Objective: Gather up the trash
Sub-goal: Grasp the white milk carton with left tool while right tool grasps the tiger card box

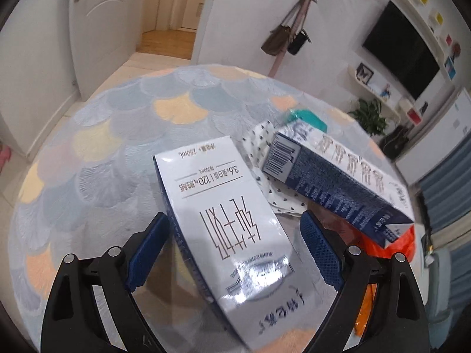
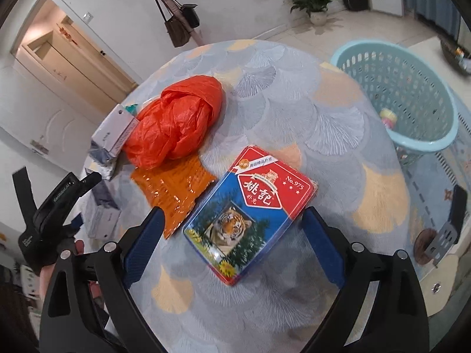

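In the left wrist view my left gripper point(image 1: 234, 225) is open around a white and blue milk carton point(image 1: 226, 214) that lies flat on the round table point(image 1: 97, 147). A second carton point(image 1: 338, 176) lies to its right over a dotted cloth point(image 1: 256, 144). In the right wrist view my right gripper point(image 2: 232, 220) is open around a red and blue playing-card box with a tiger picture point(image 2: 250, 220). A crumpled orange plastic bag point(image 2: 176, 123) and a flat orange wrapper point(image 2: 173, 191) lie to its left, with the cartons point(image 2: 114, 132) beyond.
A light blue laundry basket point(image 2: 426, 135) stands on the floor to the right of the table, with small items inside. The other gripper point(image 2: 56, 206) shows at the left edge. A coat rack with bags point(image 2: 179, 20), a potted plant point(image 2: 315, 0) and a door are behind.
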Demonstrator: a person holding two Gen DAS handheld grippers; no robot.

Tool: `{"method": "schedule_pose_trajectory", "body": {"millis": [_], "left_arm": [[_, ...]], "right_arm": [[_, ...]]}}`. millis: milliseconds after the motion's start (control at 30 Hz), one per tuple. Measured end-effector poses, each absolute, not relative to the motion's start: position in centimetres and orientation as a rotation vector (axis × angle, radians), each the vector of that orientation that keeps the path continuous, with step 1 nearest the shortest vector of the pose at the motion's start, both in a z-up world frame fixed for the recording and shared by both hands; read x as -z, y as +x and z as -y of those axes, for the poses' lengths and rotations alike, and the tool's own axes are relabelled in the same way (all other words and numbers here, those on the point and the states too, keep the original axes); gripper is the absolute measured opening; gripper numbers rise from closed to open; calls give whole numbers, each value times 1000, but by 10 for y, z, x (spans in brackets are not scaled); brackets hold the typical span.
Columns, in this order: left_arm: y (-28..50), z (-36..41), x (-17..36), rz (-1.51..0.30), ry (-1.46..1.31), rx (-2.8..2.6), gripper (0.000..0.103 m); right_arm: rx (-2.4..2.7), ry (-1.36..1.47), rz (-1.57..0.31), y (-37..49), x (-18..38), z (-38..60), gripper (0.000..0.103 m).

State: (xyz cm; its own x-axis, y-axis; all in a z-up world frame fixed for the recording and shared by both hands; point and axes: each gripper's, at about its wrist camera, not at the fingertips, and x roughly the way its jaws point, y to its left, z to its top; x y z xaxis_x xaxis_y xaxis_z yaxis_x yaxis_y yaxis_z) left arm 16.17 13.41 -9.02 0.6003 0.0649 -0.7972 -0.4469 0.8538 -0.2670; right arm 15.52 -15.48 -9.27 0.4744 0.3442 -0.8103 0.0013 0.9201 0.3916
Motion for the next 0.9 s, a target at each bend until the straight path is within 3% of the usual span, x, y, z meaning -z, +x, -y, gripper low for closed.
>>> {"method": "schedule_pose_trajectory", "body": {"millis": [333, 500, 667, 900], "left_arm": [[155, -112, 95, -897, -282, -330, 83], [133, -111, 91, -884, -276, -267, 60], [109, -108, 86, -849, -316, -173, 59], [71, -100, 58, -746, -326, -83, 59]], "right_arm": [[-68, 136, -1001, 155, 98, 119, 87], [-92, 105, -986, 148, 98, 124, 71], [-146, 115, -984, 136, 95, 135, 63], [-225, 166, -907, 121, 75, 147, 61]]}}
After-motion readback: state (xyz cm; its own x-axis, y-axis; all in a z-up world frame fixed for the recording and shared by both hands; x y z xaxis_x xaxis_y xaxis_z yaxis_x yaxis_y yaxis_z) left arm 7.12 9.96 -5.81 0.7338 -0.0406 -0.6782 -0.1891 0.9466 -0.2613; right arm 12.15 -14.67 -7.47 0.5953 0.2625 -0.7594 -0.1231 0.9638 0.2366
